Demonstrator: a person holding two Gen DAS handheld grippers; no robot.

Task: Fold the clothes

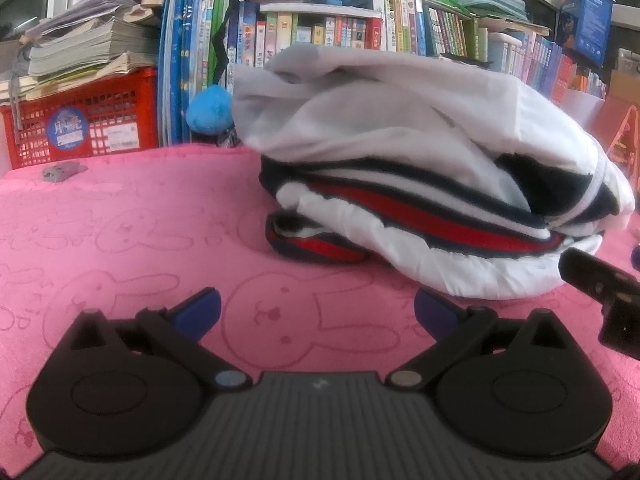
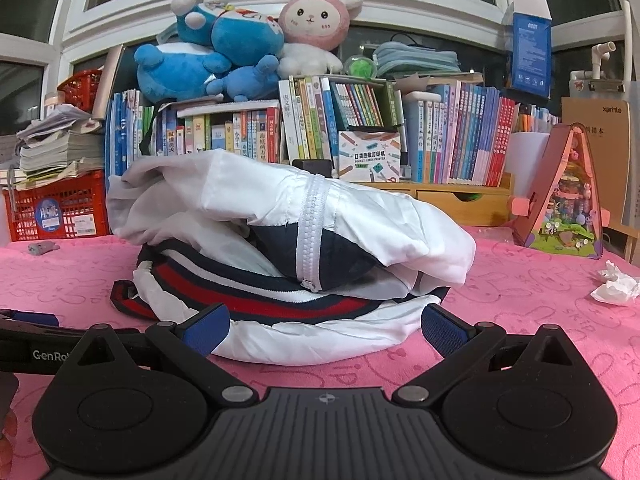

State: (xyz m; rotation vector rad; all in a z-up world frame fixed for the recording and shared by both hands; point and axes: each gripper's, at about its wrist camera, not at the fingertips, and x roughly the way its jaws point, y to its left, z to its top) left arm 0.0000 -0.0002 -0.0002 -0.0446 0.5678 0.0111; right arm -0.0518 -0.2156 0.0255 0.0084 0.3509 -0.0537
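Your white jacket (image 2: 280, 240) lies bundled in a heap on the pink rabbit-print towel (image 1: 120, 232) that covers the table, so you cannot tell sleeve from body; only its white zipper (image 2: 314, 232), a dark navy panel and the navy, white and red ribbed hem (image 2: 256, 296) read clearly. From your left gripper (image 1: 318, 310) the heap sits at about 1 o'clock, apart from the blue-padded fingers (image 1: 202, 312), which are spread wide with nothing but towel between them. Your right gripper (image 2: 326, 328) is released too, its fingers (image 2: 444, 330) spread on either side of the heap's near edge; whether the pads touch the fabric you cannot tell, since the left pad overlaps the hem in that view. In the left wrist view, the right gripper is cut off at 3 o'clock, showing only a black tip. In the right wrist view, the left one is a black bar at 9 o'clock, its lettering cut short. At 11 o'clock a small grey object (image 1: 62, 171) is too blurred to name. Behind the heap, the books (image 2: 472, 136) are partly hidden, and the blue plush toys (image 2: 208, 52) are cropped in the left wrist view. A crumpled tissue (image 2: 616, 284) lies at 3 o'clock.
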